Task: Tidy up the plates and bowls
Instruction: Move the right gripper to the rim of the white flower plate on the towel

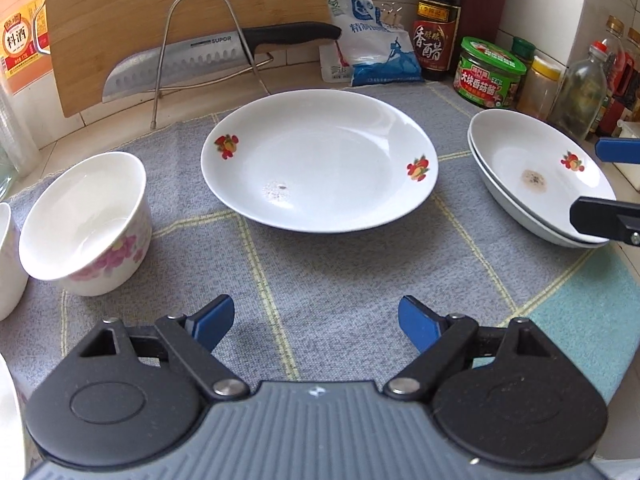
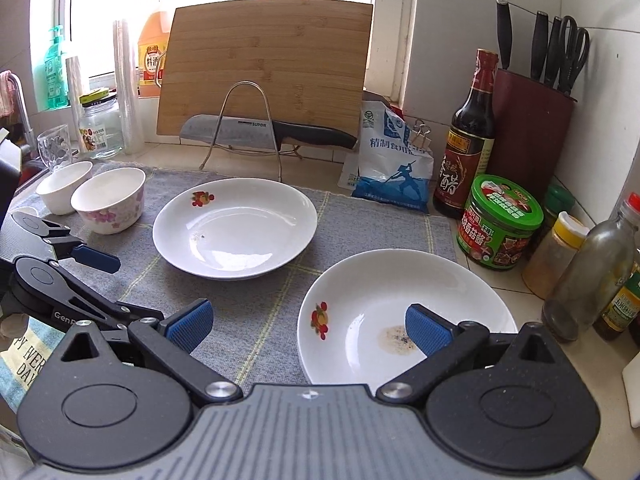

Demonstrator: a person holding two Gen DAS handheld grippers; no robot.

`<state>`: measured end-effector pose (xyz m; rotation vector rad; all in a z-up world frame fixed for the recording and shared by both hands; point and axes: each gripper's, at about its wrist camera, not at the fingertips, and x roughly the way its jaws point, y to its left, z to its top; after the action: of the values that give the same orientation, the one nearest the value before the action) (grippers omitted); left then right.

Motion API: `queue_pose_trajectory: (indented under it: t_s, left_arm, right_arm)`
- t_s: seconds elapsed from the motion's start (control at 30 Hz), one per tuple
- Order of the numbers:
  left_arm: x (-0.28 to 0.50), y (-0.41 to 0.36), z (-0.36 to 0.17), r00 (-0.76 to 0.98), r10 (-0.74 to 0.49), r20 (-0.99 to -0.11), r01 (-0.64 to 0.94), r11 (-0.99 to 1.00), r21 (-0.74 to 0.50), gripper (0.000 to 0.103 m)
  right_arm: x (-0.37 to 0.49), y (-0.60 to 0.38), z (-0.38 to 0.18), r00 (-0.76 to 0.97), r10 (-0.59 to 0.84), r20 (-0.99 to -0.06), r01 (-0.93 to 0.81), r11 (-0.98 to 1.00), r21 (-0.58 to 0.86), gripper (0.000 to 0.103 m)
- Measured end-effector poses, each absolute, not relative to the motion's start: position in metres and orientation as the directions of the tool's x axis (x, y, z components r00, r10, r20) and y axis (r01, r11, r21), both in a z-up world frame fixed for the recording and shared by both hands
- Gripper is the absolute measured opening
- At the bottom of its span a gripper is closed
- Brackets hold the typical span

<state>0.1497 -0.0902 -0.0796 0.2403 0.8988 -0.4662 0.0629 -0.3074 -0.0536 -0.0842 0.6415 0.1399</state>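
A white plate (image 1: 320, 160) with red fruit prints lies in the middle of a grey checked cloth (image 1: 328, 280). To its right is a stack of two like plates (image 1: 520, 164), the top one stained. A pink-flowered bowl (image 1: 86, 220) and a plain white bowl (image 1: 8, 260) stand at the left. My left gripper (image 1: 316, 322) hovers open over bare cloth in front of the middle plate, with nothing between its fingers. My right gripper (image 2: 308, 326) is open at the stack (image 2: 380, 292); one pad hangs over the top plate, the other over the cloth, and neither presses the near rim.
A bamboo cutting board (image 2: 264, 64) and a knife (image 2: 256, 130) rest in a wire rack behind the plates. A salt bag (image 2: 392, 164), vinegar bottle (image 2: 468, 136), green-lidded jar (image 2: 500, 224), spice bottles and a knife block (image 2: 528, 128) crowd the right. Glass jars stand at the back left.
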Motion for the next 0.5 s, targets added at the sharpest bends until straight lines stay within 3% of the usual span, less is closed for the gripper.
queue_pose_trajectory:
  t_s: [0.5]
  left_arm:
    - [0.171,-0.095,-0.091,0.54,-0.311,-0.782,0.501,0.866,0.002,0.093]
  right_arm:
    - [0.07,-0.288,-0.056,0.763,0.097,-0.639,-0.161,0.986,-0.043,0.103]
